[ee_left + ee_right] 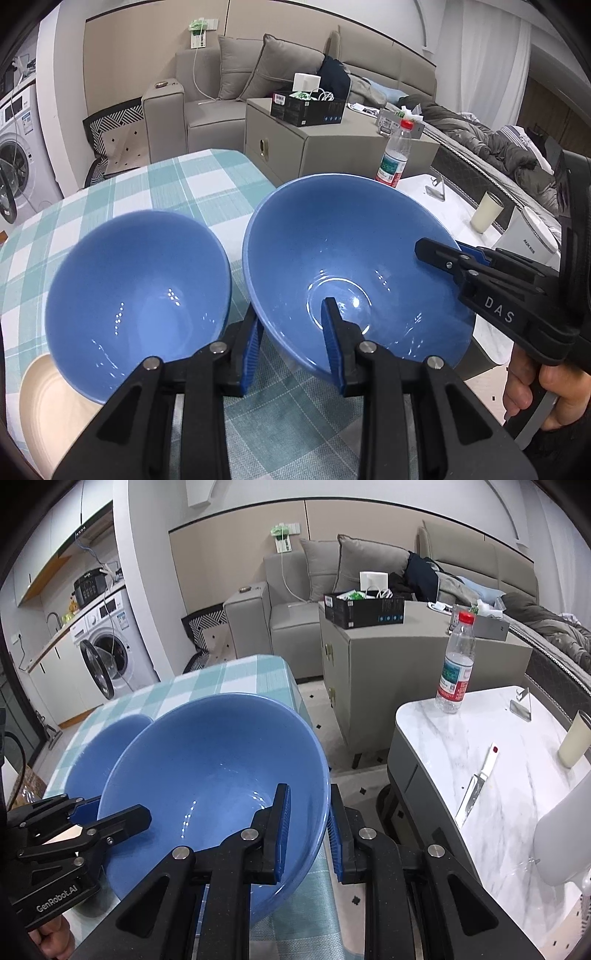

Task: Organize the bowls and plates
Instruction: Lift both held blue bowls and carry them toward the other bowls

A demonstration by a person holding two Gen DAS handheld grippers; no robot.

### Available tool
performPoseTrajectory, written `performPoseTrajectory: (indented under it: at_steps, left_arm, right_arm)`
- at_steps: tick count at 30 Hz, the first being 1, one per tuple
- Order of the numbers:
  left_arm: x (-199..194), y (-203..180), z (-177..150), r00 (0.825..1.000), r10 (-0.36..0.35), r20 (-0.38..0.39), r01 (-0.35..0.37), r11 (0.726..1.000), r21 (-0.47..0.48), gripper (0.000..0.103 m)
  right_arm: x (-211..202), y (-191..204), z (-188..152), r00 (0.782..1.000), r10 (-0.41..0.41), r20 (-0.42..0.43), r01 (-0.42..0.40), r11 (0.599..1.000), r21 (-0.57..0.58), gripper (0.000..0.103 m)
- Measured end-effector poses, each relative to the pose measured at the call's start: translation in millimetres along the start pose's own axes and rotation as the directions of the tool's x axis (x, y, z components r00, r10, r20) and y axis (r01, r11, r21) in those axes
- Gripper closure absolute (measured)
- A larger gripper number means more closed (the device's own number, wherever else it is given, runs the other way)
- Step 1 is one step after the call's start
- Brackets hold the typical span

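A large blue bowl [354, 251] is held at two places on its rim, tilted over the checked tablecloth [155, 192]. My left gripper [291, 314] is shut on the bowl's near-left wall, one pad outside and one inside. My right gripper [309, 788] is shut on the same bowl's [207, 760] right rim; in the left wrist view the right gripper [439, 254] shows at that rim. In the right wrist view the left gripper [122, 812] clamps the opposite rim. A smaller blue bowl [140, 288] sits just left of the large one. A cream plate [44, 406] lies partly under it.
A marble side table [517, 775] to the right holds a water bottle [456, 664], a knife [476, 790] and a cream cup [574, 744]. A grey cabinet [388, 672] and sofa stand beyond the table. A washing machine [110, 642] is far left.
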State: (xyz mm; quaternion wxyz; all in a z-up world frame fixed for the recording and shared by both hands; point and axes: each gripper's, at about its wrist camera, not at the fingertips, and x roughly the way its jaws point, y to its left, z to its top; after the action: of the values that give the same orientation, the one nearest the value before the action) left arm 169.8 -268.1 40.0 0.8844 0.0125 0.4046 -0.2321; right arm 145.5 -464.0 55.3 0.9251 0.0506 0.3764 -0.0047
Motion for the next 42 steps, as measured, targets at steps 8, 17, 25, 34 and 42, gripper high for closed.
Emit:
performPoseTrajectory:
  at_steps: [8, 17, 25, 34, 42]
  left_arm:
    - [-11.9, 1.3, 8.8, 0.999, -0.018, 0.028, 0.018, 1.0, 0.008, 0.073]
    - [-24.2, 6.5, 14.5, 0.997, -0.047, 0.053, 0.047, 0.999, 0.001, 0.073]
    - [-43.1, 20.4, 19.2, 0.994, -0.031, 0.101, 0.032, 0.999, -0.007, 0.073]
    - [-62.4, 39.1, 24.5, 0.989, -0.007, 0.151, 0.01, 1.0, -0.021, 0.073]
    - [-76.2, 62.3, 22.3, 0.983, 0.006, 0.181, 0.005, 0.998, -0.059, 0.073]
  right_arm:
    - [-17.7, 1.0, 4.8, 0.998, 0.009, 0.057, -0.011, 1.0, 0.027, 0.084]
    - [-34.7, 7.2, 10.1, 0.993, 0.018, 0.117, -0.022, 0.999, 0.031, 0.084]
    - [-47.2, 29.2, 15.9, 0.988, 0.036, 0.153, -0.037, 0.999, 0.002, 0.084]
    - [-55.2, 54.9, 25.5, 0.983, 0.069, 0.171, -0.064, 0.997, -0.035, 0.084]
    - [-56.1, 83.0, 35.7, 0.981, 0.082, 0.173, -0.071, 0.995, -0.074, 0.084]
